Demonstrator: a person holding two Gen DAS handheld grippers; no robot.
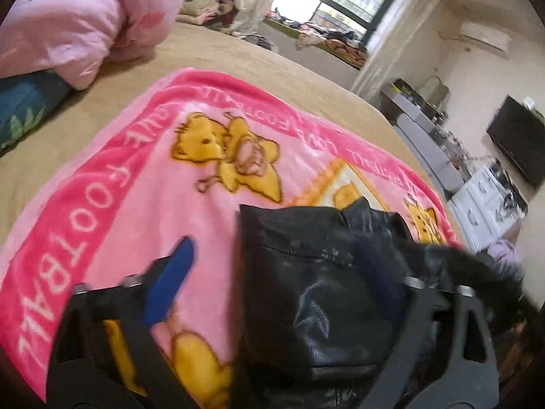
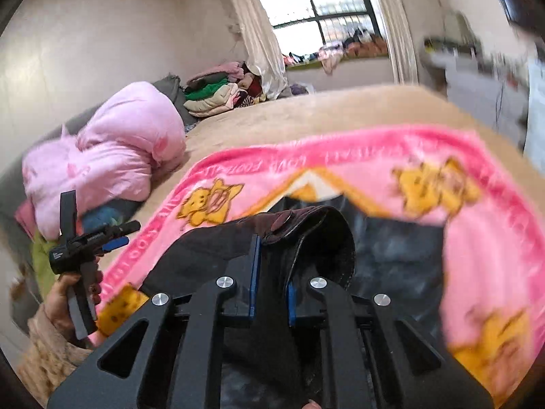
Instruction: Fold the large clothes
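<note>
Leather, black and glossy, is filling our view: the jacket (image 1: 306,293) is lying bunched on the pink cartoon blanket (image 1: 136,184) spread over the tan bed (image 1: 238,54), toward five o'clock of the blanket's middle. We are keeping the left gripper (image 1: 272,266) spread wide, its blue fingers (image 1: 170,279) straddling the leather without pinching it. We are squeezing the right gripper (image 2: 272,279) nearly closed on a fold of the jacket (image 2: 306,231), with the pink quilt (image 2: 112,156) sitting at ten o'clock.
</note>
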